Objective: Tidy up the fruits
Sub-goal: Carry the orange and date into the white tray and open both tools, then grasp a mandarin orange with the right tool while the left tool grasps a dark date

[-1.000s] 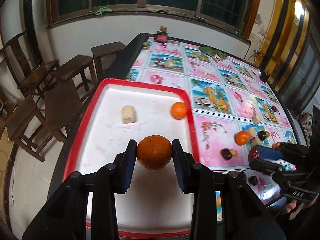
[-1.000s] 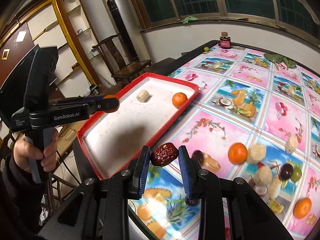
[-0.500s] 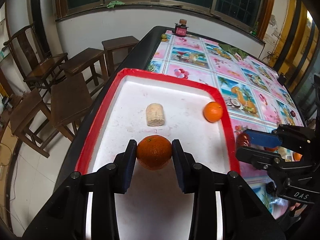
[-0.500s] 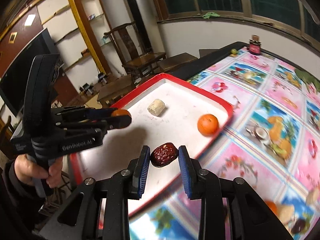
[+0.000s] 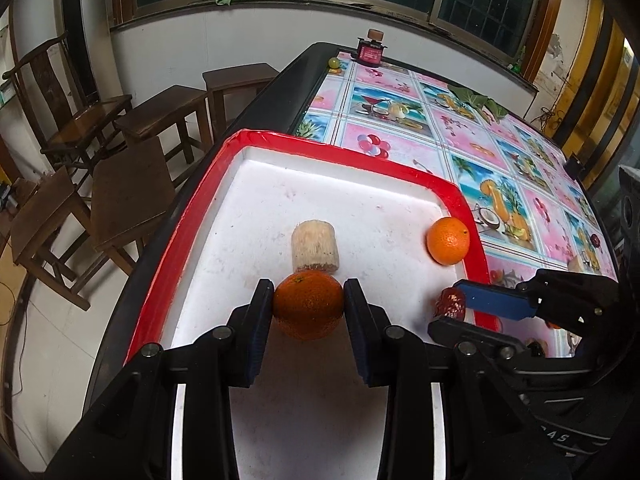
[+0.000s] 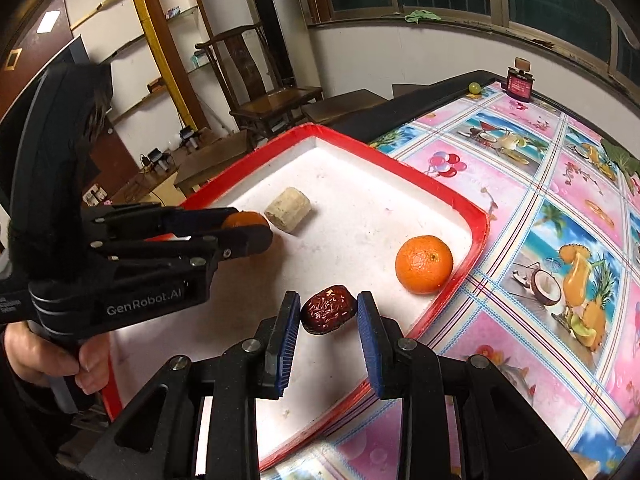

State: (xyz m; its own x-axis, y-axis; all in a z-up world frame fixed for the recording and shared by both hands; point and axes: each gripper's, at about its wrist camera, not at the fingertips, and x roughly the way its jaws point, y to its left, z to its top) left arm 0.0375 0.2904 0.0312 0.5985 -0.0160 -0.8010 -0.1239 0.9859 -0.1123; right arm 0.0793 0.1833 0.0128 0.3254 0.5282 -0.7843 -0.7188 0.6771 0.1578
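Observation:
My left gripper (image 5: 308,308) is shut on an orange (image 5: 308,305) and holds it over the white tray with the red rim (image 5: 456,196), just in front of a pale cut cylinder of fruit (image 5: 315,246). In the right wrist view the same left gripper (image 6: 250,232) comes in from the left with the orange (image 6: 243,220) between its tips. My right gripper (image 6: 329,312) is shut on a dark red date (image 6: 329,310) above the tray (image 6: 478,216) near its right rim. A second orange (image 6: 424,264) lies in the tray beside that rim.
The table has a pink and blue fruit-print cloth (image 6: 560,216). A small red jar (image 5: 370,50) and a green ball (image 5: 333,63) stand at its far end. Wooden stools and chairs (image 5: 120,184) stand left of the table. A hand (image 6: 48,356) grips the left handle.
Both grippers have moved forward and down over the tray, each still holding its fruit. The date has come from above the tablecloth to above the tray's right side.

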